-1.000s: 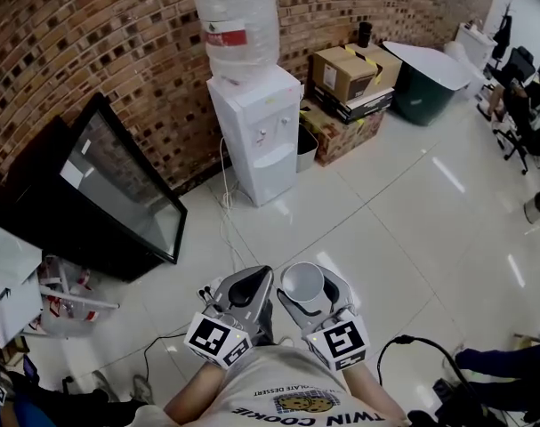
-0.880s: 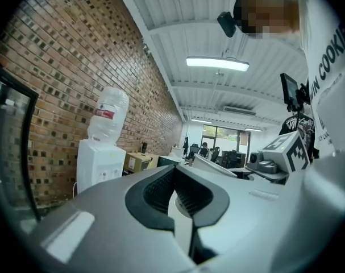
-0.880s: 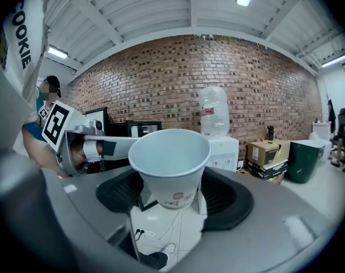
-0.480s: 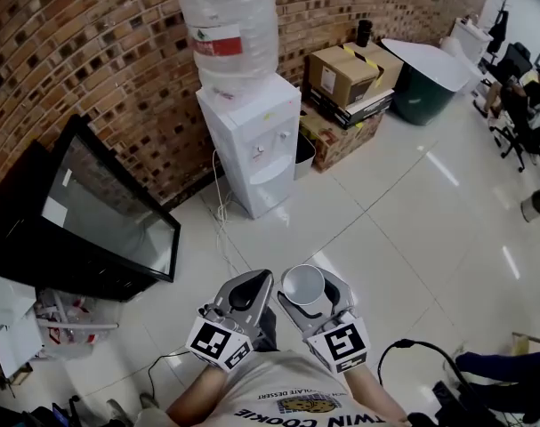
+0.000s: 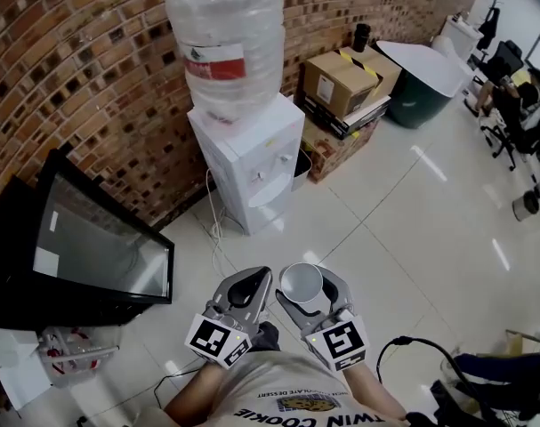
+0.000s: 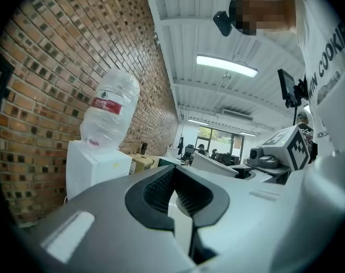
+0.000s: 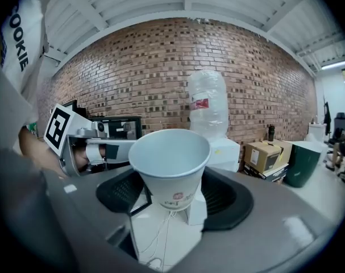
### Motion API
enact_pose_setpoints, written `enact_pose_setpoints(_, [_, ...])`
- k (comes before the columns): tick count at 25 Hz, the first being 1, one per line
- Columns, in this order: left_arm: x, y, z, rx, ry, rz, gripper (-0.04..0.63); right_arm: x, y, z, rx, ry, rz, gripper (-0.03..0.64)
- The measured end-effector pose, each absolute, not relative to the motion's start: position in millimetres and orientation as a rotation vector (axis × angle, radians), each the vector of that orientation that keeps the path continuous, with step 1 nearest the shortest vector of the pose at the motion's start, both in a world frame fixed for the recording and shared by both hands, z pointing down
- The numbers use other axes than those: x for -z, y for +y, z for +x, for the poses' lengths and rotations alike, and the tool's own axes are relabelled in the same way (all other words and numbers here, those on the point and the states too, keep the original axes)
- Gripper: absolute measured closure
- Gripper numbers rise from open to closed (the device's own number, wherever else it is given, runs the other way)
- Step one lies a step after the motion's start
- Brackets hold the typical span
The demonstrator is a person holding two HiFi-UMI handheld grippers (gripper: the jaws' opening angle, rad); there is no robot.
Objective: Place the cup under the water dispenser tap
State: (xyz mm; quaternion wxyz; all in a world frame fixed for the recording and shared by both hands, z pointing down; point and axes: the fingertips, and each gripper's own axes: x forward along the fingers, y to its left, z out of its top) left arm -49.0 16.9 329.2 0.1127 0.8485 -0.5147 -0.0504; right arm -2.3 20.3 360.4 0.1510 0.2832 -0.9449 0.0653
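Note:
A white paper cup stands upright between the jaws of my right gripper, which is shut on it; in the right gripper view the cup fills the middle and the right gripper clasps its lower half. My left gripper hangs just left of it, shut and empty, and in its own view the left gripper has its tips together. The white water dispenser with its clear bottle stands ahead against the brick wall, well beyond both grippers. Its taps face me. The right gripper view shows the dispenser behind the cup.
A black-framed glass panel leans on the wall at the left. Cardboard boxes and a dark green bin sit right of the dispenser. Cables trail on the white tiled floor. Office chairs stand far right.
The dispenser has grown larger and nearer in the head view as I move toward it. Both grippers keep the same pose, with the cup still held in the right one.

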Motion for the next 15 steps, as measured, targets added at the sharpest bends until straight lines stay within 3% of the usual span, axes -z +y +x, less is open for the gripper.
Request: enact_pose_setpoints(15, [-339,-52,-110,0.196,-1.500,2.508,0.604,-363,-59,-70,-0.119,-2.686,0.841,0.293])
